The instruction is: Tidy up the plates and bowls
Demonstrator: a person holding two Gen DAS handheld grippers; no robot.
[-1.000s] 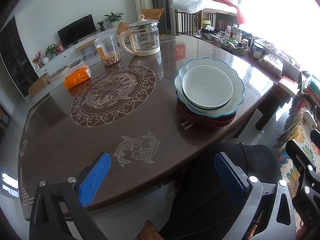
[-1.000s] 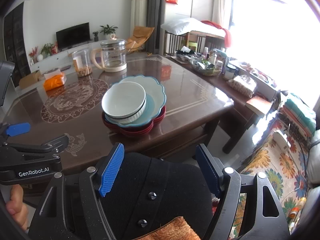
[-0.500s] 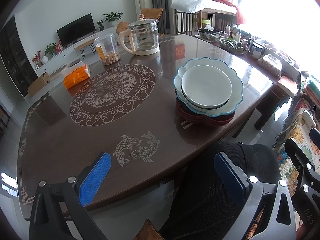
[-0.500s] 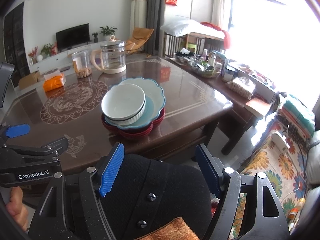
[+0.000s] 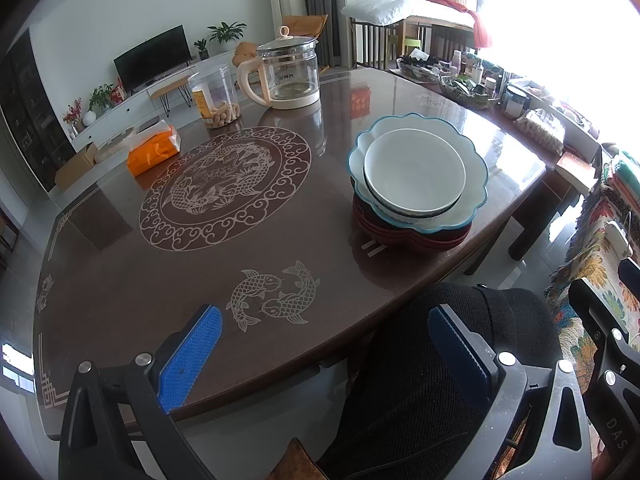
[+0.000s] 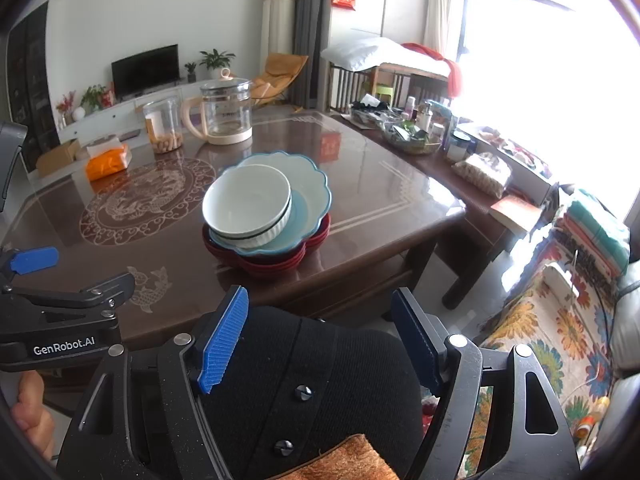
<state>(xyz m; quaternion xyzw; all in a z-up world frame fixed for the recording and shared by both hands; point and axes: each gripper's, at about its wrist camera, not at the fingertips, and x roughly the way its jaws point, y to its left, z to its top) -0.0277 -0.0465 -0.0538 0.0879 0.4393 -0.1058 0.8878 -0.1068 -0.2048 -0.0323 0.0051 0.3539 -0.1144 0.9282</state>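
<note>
Sitting near the table's (image 5: 160, 248) right-hand front corner is one stack of dishes: a white bowl (image 5: 414, 172) on top, nested in a scalloped plate (image 5: 476, 184) with a blue rim, and under that several dark red plates (image 6: 276, 266) of the same wavy outline. The bowl rests off-centre, toward the near left side of the scalloped plate (clearest from the right wrist camera). Beyond the stack, at the far side of the brown table, stand a glass kettle (image 5: 288, 70) with a cream handle and, just beside it to the left, a clear jar (image 5: 216, 98) with something tan in the bottom; an orange tissue pack (image 5: 154, 152) lies further left. Both grippers hang at the near edge, well apart from the dishes. On the left gripper (image 5: 324, 344) the blue pads stand wide apart with nothing between them — one over the tabletop, the other over a black-clothed knee (image 5: 420, 380). The right gripper (image 6: 320, 340) is likewise spread wide and empty, its fingers over the same black fabric — the left gripper's body shows at that view's left edge.
</note>
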